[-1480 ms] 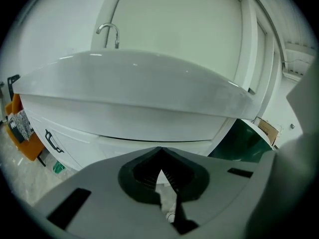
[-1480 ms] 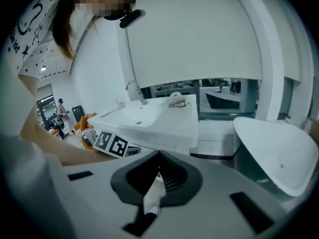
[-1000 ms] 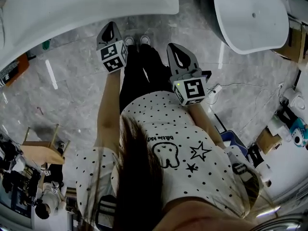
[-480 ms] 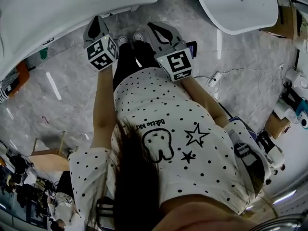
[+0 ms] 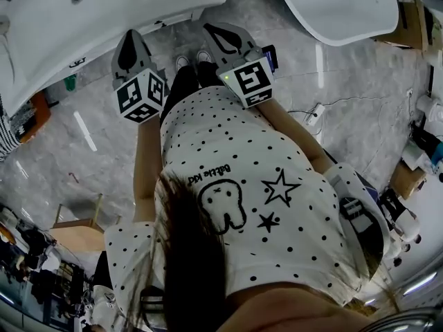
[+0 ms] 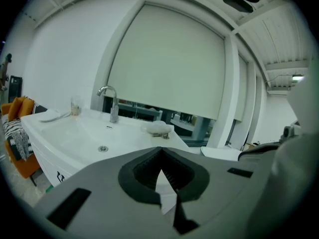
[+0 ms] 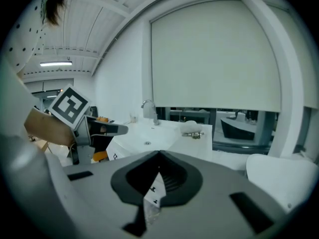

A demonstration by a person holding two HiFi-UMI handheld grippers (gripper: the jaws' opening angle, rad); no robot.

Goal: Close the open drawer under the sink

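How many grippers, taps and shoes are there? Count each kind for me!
hand-held grippers: 2
tap: 1
shoes: 2
total: 5

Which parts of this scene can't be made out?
- Drawer: head view, hidden beneath the sink; open or closed is not visible.
- Cabinet front: left gripper view, the left gripper covers most of it with its own body.
- White object beside the faucet: left gripper view, too small to name.
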